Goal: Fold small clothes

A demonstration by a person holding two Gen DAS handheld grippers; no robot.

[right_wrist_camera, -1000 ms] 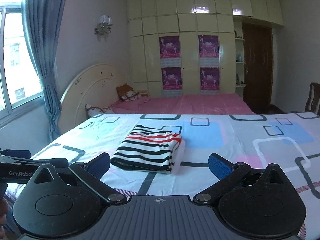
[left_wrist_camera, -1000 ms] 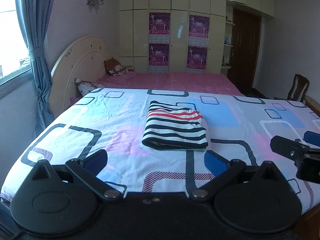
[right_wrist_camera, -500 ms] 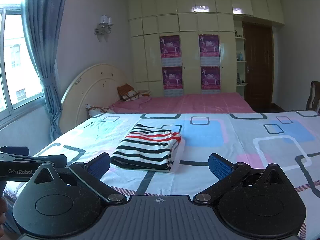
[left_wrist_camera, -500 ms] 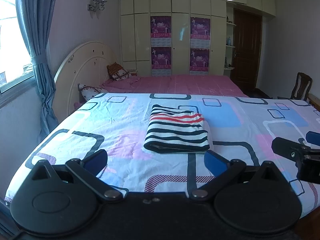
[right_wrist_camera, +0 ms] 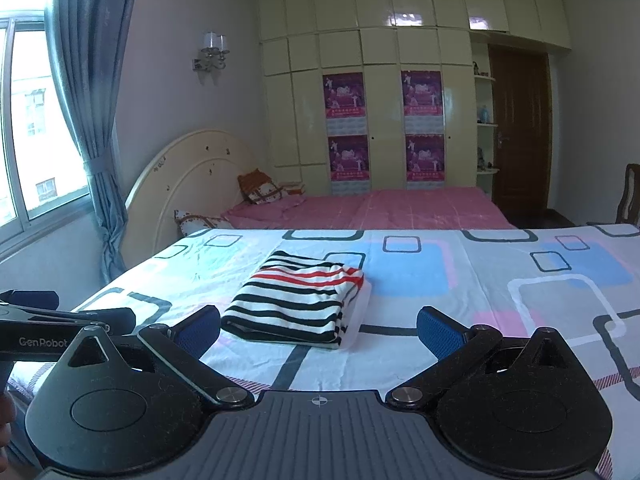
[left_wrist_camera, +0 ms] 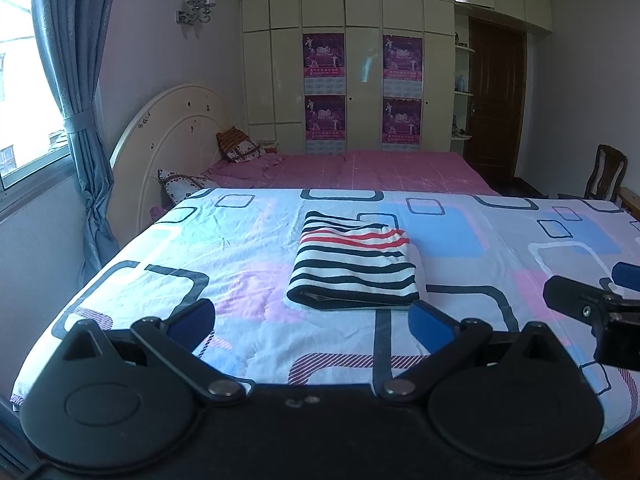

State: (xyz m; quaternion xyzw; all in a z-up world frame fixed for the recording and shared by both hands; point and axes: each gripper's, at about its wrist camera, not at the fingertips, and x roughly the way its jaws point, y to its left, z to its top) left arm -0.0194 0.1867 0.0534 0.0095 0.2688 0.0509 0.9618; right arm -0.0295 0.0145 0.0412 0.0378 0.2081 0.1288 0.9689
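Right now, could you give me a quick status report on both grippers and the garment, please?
Left gripper open, empty. Right gripper open, empty. Striped garment folded flat on the patterned bedsheet, untouched. Nothing in the way.

Bed (left_wrist_camera: 248, 248) under sheet printed with squares; folded striped garment (left_wrist_camera: 354, 266) flat near its middle, nothing else on it

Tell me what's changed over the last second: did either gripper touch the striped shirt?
No. The left gripper rose and tilted slightly, so its view shows more of the bed. The right gripper barely shifted. Both stayed open and empty, short of the striped shirt, which stayed folded in the same spot on the patterned sheet. Nothing was grasped or released.
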